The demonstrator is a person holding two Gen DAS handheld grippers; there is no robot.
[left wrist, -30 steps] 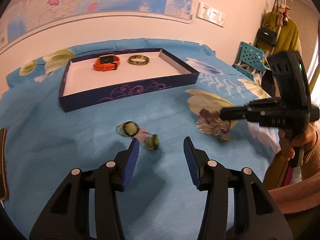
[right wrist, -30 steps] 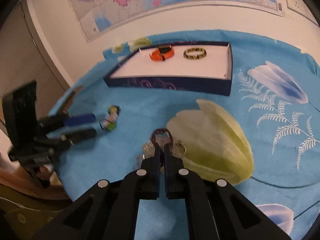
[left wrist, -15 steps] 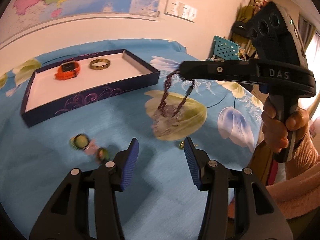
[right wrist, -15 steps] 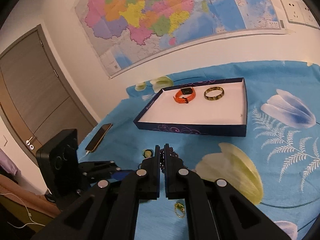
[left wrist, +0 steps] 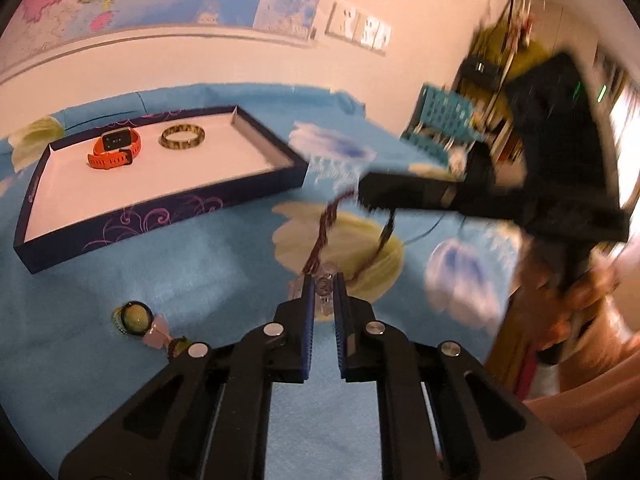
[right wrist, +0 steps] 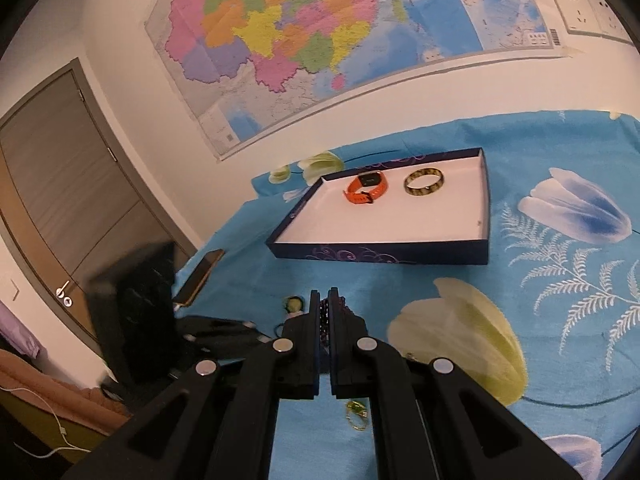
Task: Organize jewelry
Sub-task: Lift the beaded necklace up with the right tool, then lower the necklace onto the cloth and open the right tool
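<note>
Left tool (left wrist: 323, 286) has its blue-padded fingers drawn narrow around the clear beads at the lower end of the necklace (left wrist: 320, 236), while the right tool (right wrist: 324, 304), clamped tight, holds the dark beaded strand at its upper end, so the necklace hangs stretched between the two, in front of and to the right of the tray (left wrist: 168, 210), above the blue flowered bedspread (left wrist: 224, 256). With both ends pinched, the likeliest trouble is pulling the two tools apart or at different speeds: the string could snap or slide out of one grip, scattering beads on the fabric. I judge the left grip the weaker, since the round, smooth beads sit between the pads with a sliver of daylight on each side, and whether they are truly pinched is hard to tell. Motion blur on the right tool suggests a fast move, which adds swing to the loop. Left of the necklace, in front of the tray, the green-stone piece (left wrist: 134, 318) lies on the bedspread, close enough that a drooping loop might snag it. Inside the tray, toward its far wall, the orange watch (left wrist: 114, 152) and the gold bangle (left wrist: 182, 137) lie side by side, apart; a careless drop could tangle with them. To the right of the tray, nearer the right tool, a small gold item (right wrist: 356, 414) lies on the bedspread.
</note>
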